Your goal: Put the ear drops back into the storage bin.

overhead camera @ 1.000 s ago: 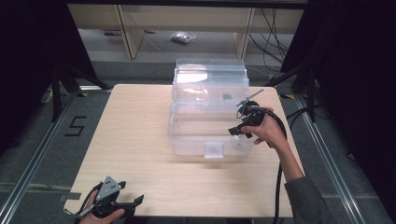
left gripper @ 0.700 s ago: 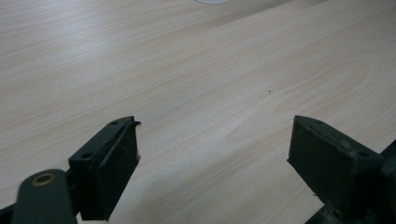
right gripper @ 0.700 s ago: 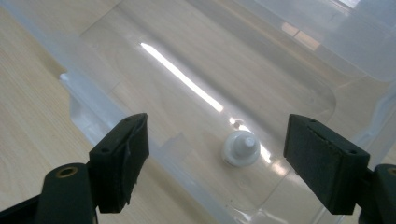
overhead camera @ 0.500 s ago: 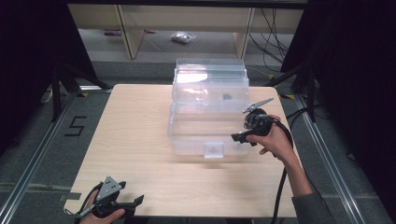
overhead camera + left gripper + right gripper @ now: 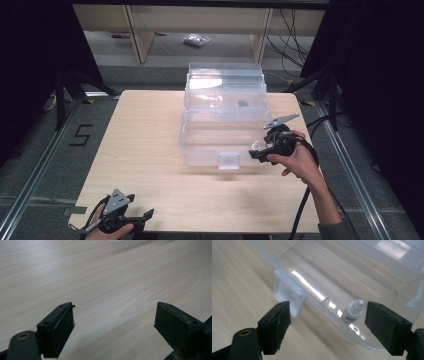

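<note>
Sitting upright inside the clear plastic storage bin (image 5: 222, 135), near its front right corner, is a small white dropper bottle (image 5: 353, 311). Right gripper (image 5: 327, 322) is just outside the bin's front wall, jaws wide apart and empty, bottle straight ahead but offset toward one jaw, wall between them. Likely needs to go up and over the rim. Left gripper (image 5: 131, 220) idles wide open, empty, at the light wooden table (image 5: 145, 130) near-left edge, well apart from the bin.
</note>
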{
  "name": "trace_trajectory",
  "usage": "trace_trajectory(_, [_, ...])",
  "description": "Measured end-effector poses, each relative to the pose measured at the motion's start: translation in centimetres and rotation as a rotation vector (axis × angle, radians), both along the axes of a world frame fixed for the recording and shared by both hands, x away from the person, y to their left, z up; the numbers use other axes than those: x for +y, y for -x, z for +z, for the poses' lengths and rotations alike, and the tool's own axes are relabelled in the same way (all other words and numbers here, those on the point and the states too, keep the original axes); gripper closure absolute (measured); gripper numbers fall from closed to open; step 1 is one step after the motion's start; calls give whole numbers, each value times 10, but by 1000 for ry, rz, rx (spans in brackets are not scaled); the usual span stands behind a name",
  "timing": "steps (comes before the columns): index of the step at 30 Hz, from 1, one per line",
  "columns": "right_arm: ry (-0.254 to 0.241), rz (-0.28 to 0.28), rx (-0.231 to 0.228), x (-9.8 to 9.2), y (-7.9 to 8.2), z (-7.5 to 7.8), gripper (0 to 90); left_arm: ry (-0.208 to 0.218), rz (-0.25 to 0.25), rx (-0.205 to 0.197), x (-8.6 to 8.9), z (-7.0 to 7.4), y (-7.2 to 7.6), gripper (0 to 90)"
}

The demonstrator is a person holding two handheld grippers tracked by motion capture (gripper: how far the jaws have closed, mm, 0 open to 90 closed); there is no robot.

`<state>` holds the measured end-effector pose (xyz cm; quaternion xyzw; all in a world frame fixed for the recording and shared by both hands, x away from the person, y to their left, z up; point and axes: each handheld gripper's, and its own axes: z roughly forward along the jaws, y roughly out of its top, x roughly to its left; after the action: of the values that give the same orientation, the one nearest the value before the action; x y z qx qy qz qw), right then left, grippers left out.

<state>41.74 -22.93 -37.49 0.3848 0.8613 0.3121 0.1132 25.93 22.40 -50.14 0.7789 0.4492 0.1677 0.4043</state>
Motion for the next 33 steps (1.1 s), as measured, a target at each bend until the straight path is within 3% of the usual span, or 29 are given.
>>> trace_trajectory(6, [-16, 11, -23, -2, 11, -6, 203, -5, 2, -1, 1, 0, 0, 153])
trace_trajectory(8, [-22, 4, -9, -2, 13, -6, 203, -4, 2, -1, 1, 0, 0, 153])
trace_trajectory(10, [-20, 32, -28, -3, 16, -8, 202, -5, 2, -1, 0, 0, 0, 153])
trace_trajectory(19, [-24, 37, -11, -2, 27, -13, 202, 2, -5, -1, 0, 0, 0, 153])
trace_trajectory(20, [-34, 42, -35, -1, 29, -18, 203, 6, -1, -1, 0, 0, 0, 153])
trace_trajectory(22, [-32, 52, -39, -2, 30, -19, 203, -6, 5, -1, 0, 0, 0, 153])
trace_trajectory(25, [-41, 59, -18, -2, 33, -20, 204, -8, 5, -2, 0, 0, 0, 153])
trace_trajectory(29, [-62, 42, -32, -1, 37, -24, 204, 6, 1, -1, 0, 0, 0, 153])
trace_trajectory(30, [-51, 60, -35, -2, 37, -25, 204, 1, 7, -1, -1, 0, 1, 153])
trace_trajectory(33, [-68, 44, -25, -1, 41, -28, 204, -8, 4, -2, 0, 0, 0, 153])
